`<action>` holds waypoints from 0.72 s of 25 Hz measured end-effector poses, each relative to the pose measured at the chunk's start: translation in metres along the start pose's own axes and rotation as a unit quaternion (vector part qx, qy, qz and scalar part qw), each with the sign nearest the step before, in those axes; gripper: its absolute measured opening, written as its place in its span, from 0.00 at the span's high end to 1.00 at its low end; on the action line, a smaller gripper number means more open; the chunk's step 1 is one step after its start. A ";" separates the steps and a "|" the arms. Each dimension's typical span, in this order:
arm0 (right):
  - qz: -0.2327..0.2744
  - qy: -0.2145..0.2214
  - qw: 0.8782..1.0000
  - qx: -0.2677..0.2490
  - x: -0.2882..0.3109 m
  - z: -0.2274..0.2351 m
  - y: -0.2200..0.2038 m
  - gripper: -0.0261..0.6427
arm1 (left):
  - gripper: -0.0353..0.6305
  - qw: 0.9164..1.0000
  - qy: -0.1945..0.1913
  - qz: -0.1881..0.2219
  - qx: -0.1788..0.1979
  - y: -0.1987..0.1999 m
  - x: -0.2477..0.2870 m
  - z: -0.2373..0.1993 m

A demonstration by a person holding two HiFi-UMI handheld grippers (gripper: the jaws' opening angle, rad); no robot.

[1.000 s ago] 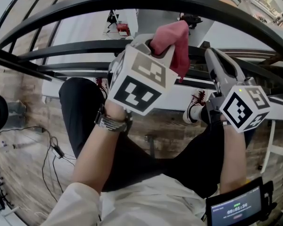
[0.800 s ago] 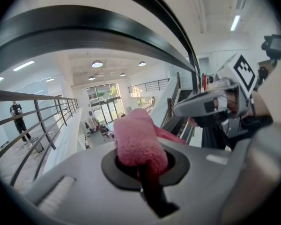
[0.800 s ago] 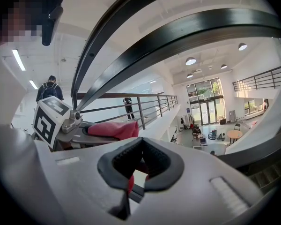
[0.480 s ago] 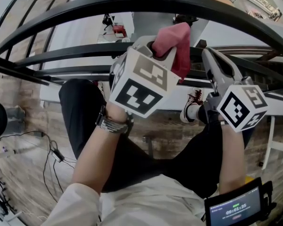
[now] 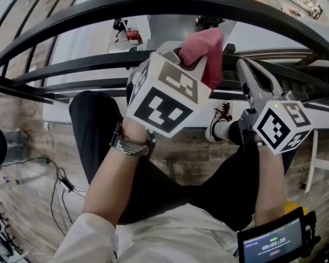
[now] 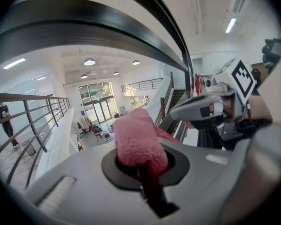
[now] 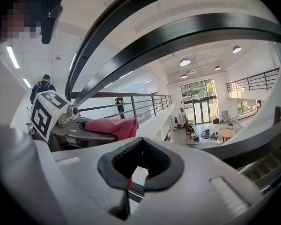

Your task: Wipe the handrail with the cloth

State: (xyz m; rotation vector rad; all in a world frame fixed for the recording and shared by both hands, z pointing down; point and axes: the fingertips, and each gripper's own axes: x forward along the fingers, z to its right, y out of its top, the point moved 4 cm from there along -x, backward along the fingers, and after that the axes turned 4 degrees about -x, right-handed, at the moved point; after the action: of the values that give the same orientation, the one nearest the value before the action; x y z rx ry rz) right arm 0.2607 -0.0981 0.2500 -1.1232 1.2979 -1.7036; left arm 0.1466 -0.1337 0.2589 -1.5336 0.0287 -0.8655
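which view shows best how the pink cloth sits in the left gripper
The left gripper view: the pink cloth fills the centre, clamped between the left gripper's jaws. The head view shows only its end poking up past the marker cube; the right gripper view shows it small, from the side.

We see a pink cloth (image 5: 205, 48), a black handrail (image 5: 153, 0), and the grey left gripper (image 5: 182, 56) and right gripper (image 5: 245, 67) with black-and-white square markers.
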 end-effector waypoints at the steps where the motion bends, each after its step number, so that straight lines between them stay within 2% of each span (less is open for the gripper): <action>1: -0.001 -0.003 1.000 0.001 -0.001 0.002 -0.001 0.96 | 0.91 1.000 -0.005 -0.002 -0.001 0.001 0.002 0.002; 4: -0.001 -0.011 1.000 0.005 -0.004 0.007 -0.004 0.96 | 0.91 1.000 -0.011 -0.005 0.003 0.001 0.007 0.007; 9: 0.000 -0.013 1.000 0.011 -0.007 0.012 -0.005 0.96 | 0.91 0.999 0.008 -0.012 0.031 0.000 0.009 0.009; 18: 0.001 0.002 1.000 0.013 0.000 0.001 -0.004 0.96 | 0.91 1.000 0.005 -0.004 0.021 -0.006 0.005 0.007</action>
State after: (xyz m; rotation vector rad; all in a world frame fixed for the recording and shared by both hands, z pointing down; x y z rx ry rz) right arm 0.2615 -0.0969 0.2543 -1.1036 1.2757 -1.7168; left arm 0.1507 -0.1290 0.2670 -1.4900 0.0117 -0.8756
